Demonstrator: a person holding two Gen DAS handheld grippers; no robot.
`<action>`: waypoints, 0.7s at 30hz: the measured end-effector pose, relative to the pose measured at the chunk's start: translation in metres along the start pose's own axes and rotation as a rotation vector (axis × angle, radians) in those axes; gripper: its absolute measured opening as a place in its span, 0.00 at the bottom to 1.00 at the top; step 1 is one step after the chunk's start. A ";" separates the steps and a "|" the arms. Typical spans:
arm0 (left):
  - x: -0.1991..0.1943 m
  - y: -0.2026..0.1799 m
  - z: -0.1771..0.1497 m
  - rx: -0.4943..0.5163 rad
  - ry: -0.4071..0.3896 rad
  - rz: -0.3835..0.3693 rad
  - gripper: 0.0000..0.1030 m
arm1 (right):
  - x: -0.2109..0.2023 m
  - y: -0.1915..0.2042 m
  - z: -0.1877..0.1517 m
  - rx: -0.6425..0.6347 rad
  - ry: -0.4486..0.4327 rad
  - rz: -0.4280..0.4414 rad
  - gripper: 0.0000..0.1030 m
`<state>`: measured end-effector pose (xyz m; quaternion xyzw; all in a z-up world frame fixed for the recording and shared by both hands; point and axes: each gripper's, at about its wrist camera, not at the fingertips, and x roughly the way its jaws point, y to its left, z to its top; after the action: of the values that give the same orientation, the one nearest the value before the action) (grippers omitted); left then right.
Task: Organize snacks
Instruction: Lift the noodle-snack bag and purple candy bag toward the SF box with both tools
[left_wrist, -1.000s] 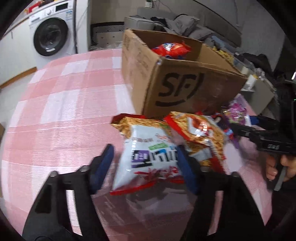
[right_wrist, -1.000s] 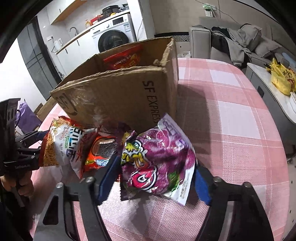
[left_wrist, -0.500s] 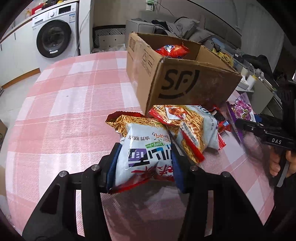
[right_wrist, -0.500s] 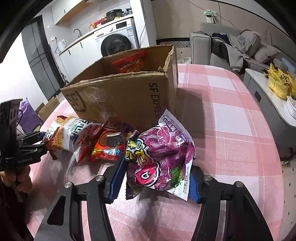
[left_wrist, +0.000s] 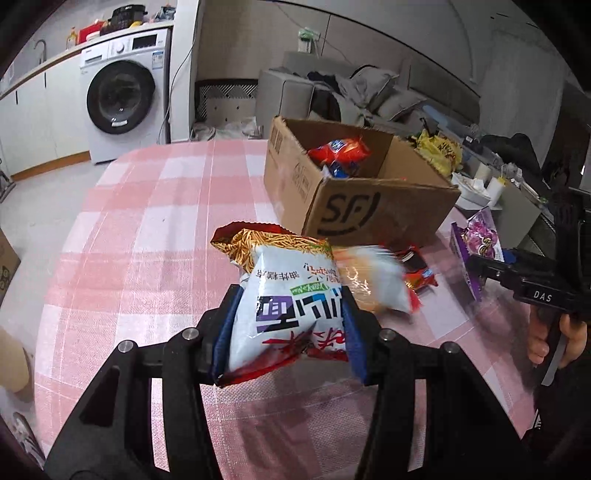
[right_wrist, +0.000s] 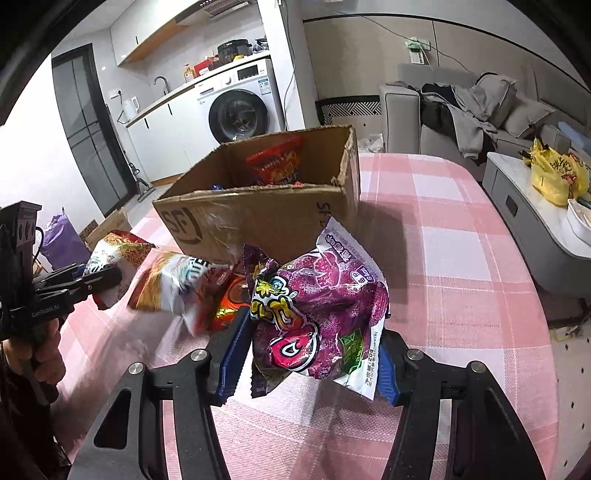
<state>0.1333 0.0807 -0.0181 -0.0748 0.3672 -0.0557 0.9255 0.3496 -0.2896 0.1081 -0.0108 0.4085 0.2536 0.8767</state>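
Cardboard box (left_wrist: 373, 206) with a red snack bag (left_wrist: 338, 151) inside.

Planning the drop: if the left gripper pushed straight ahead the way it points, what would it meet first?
Probably the cardboard box: its near wall stands ahead of the left gripper, beyond the white bag it clamps. Depth is uncertain.

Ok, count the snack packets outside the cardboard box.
4: white noodle-snack bag in the left claw, purple bag in the right claw, a blurred white-orange bag and an orange packet between them. More may be hidden underneath.
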 end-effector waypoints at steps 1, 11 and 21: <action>0.000 -0.001 0.000 -0.001 0.001 0.001 0.46 | -0.002 0.001 0.000 -0.005 -0.004 -0.002 0.58; -0.004 -0.003 0.003 -0.004 -0.021 -0.004 0.46 | -0.015 0.001 0.002 0.002 -0.036 0.002 0.58; -0.003 -0.003 0.002 -0.011 -0.021 0.000 0.46 | -0.021 0.002 0.003 -0.003 -0.054 0.004 0.58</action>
<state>0.1327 0.0788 -0.0138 -0.0803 0.3576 -0.0529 0.9289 0.3392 -0.2971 0.1256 -0.0044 0.3846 0.2561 0.8868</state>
